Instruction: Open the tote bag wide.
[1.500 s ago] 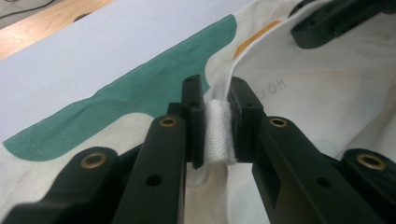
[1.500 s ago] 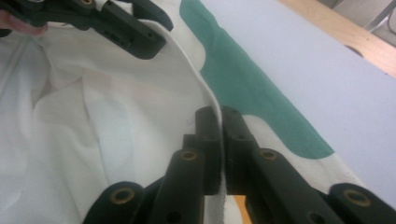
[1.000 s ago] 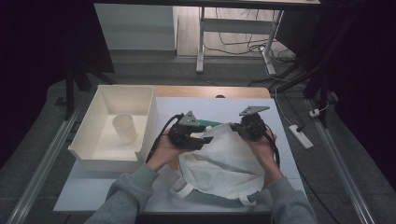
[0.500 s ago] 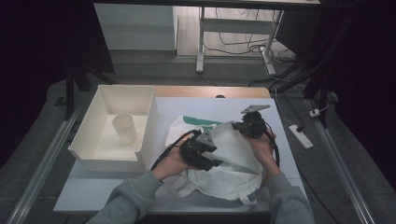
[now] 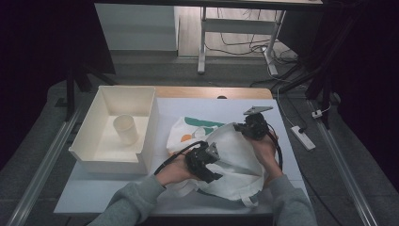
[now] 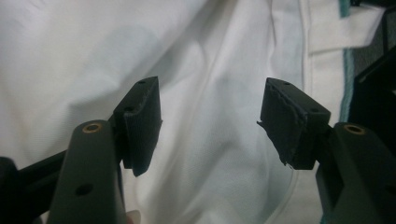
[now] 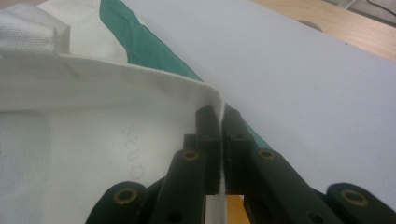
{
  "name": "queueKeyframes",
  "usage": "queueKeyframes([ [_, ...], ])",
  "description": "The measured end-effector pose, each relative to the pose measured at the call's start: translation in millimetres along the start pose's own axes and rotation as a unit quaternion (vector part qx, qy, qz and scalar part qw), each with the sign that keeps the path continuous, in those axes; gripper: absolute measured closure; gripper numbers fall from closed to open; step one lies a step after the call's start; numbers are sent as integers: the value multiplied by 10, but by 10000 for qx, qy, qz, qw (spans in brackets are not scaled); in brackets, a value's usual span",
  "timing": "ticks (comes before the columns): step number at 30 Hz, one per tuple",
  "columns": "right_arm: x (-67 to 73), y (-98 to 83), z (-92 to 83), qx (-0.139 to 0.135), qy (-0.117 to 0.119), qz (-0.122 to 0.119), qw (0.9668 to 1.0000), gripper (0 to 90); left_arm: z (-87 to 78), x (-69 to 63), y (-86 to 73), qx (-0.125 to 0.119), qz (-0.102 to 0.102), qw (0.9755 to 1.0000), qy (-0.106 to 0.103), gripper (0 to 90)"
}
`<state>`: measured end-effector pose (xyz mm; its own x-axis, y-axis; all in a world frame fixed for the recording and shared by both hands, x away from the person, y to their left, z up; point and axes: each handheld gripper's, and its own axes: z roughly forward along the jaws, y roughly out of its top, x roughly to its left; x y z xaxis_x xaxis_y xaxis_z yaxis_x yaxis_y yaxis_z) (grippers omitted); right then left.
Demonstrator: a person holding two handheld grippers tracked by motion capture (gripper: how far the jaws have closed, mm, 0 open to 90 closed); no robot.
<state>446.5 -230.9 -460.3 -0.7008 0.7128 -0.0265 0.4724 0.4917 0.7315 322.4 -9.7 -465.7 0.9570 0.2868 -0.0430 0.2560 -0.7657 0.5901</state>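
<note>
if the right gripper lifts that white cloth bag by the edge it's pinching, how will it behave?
Likely floppy: the bag lies creased and folded. It looks thin, so probably light. The right gripper pinches only one edge, so the rest would probably sag.

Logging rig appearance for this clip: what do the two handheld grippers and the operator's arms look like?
Both the left gripper and the right gripper are black. Each has two black jaws ending in ribbed pads, on arms with brass-coloured rivets. A black cable trails from the left gripper, another from the right. A grey three-cornered plate tops the right gripper. The person wears grey sleeves.
</note>
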Motion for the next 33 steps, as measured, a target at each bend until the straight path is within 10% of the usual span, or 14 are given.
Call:
queueKeyframes([
  [7, 0, -4, -3, -21, 4, -13, 10000, 869, 186, 38, -59, 301, -36, 9995, -79, 414],
  [16, -22, -2, -40, -127, 9, 22, 9999, 869, 224, -18, -89, 396, 166, 9990, -149, 825],
  [33, -22, 80, -220, -366, 58, 122, 9992, 869, -352, -295, -83, -318, 644, 9961, -514, 846],
])
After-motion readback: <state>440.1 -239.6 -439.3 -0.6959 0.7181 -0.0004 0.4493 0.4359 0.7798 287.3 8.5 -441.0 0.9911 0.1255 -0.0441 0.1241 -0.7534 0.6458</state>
